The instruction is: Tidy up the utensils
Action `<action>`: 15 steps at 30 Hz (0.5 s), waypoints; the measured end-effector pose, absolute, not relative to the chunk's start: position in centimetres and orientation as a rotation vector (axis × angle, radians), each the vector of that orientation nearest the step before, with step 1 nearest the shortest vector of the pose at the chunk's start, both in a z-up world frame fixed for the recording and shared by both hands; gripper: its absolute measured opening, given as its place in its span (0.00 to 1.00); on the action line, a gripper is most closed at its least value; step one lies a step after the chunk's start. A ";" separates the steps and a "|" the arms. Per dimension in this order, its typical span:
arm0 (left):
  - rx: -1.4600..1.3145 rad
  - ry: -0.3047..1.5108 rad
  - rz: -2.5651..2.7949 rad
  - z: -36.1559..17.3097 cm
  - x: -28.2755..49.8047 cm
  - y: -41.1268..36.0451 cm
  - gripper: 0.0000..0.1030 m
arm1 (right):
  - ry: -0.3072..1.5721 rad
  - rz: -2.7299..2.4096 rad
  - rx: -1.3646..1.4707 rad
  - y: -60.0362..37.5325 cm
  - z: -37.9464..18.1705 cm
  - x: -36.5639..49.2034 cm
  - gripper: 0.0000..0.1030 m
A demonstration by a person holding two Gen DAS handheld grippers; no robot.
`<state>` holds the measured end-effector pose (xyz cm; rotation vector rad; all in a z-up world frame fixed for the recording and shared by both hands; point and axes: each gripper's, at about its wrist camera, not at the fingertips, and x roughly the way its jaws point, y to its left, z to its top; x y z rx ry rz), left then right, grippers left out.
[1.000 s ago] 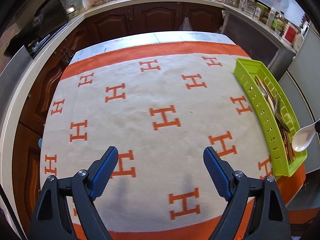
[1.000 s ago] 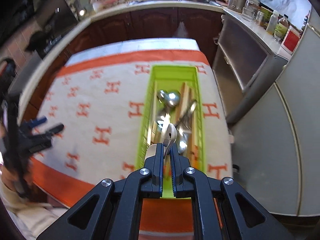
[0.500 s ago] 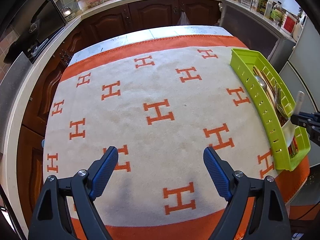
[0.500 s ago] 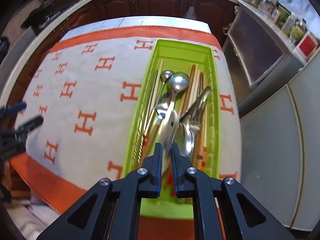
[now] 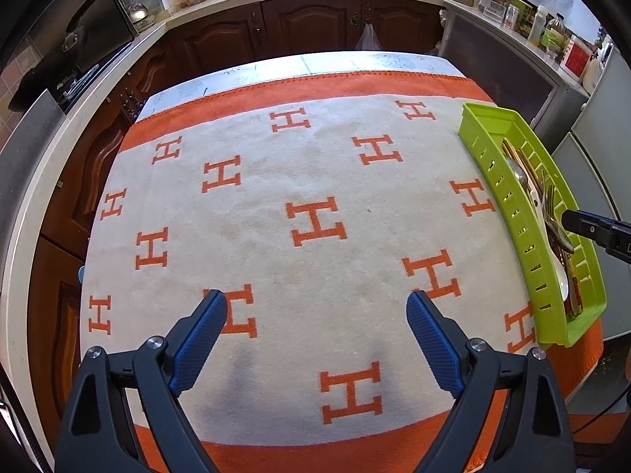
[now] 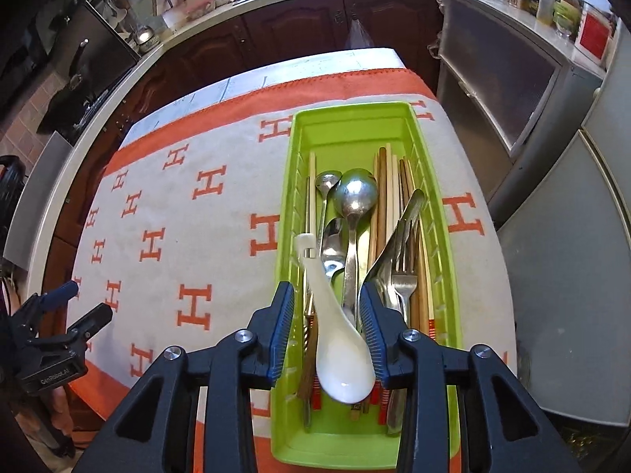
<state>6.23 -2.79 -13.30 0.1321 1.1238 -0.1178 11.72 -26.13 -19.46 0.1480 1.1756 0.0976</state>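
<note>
A kitchen table under an orange-and-cream blanket (image 5: 315,205) carries a green utensil tray (image 6: 357,126) at its right edge. The white ceramic spoon (image 6: 335,327) lies there on forks and chopsticks, the right gripper (image 6: 327,327) spread around it, apparently for release. The left gripper (image 5: 315,339) hovers spread wide and empty.

White ceramic spoon (image 6: 339,358) lying atop utensils (image 6: 355,220), green tray (image 6: 434,181)
</note>
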 end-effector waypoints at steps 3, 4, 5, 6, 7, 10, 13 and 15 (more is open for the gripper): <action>0.128 1.123 -0.119 -13.1 6.1 -3.0 0.89 | 1.166 0.109 0.161 -25.9 -19.1 10.9 0.34; 0.126 1.124 -0.119 -13.1 6.1 -3.1 0.89 | 1.164 0.112 0.162 -25.8 -19.0 10.5 0.34; 0.123 1.125 -0.119 -12.9 6.0 -3.2 0.89 | 1.160 0.118 0.163 -25.5 -18.8 10.3 0.35; 0.120 1.125 -0.120 -12.9 5.9 -3.2 0.89 | 1.158 0.121 0.164 -25.4 -18.8 10.0 0.35; 0.116 1.125 -0.121 -12.7 5.8 -3.3 0.89 | 1.157 0.128 0.164 -25.2 -18.7 9.7 0.35; 0.109 1.119 -0.124 -12.4 5.6 -3.5 0.90 | 1.155 0.147 0.174 -24.6 -18.5 9.0 0.35; 0.100 1.121 -0.129 -12.1 5.2 -3.7 0.90 | 1.153 0.158 0.185 -24.1 -18.5 8.2 0.35; 0.091 1.120 -0.132 -11.9 4.9 -3.9 0.90 | 1.153 0.164 0.192 -23.9 -18.4 7.8 0.36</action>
